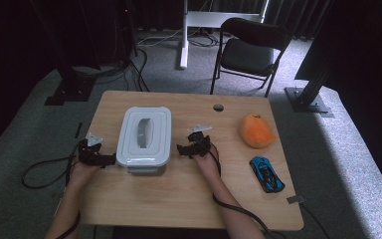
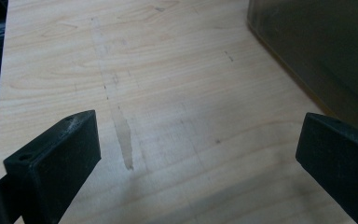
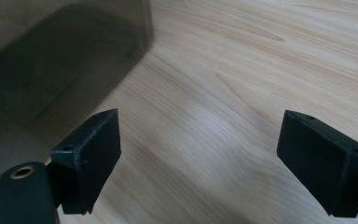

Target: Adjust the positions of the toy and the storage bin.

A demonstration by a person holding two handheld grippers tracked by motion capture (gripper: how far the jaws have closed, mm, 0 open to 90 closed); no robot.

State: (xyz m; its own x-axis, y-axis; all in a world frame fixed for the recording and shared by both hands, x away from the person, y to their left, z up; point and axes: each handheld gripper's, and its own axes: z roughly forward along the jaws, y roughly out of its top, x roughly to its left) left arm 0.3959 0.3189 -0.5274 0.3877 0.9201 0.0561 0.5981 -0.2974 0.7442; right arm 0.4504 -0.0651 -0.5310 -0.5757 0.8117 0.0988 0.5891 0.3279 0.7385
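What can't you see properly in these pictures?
- Inside the box: in the high view, its white lid covers it.
- Box wall: in the left gripper view it is dark, cloudy and cut off by the edge.
- Blue toy car: too small in the high view for details.
- Orange plush toy: its shape is blurred.

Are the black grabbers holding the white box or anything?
No, nothing. The left gripper and the right gripper both stand open over bare table, one on each side of the lidded box.
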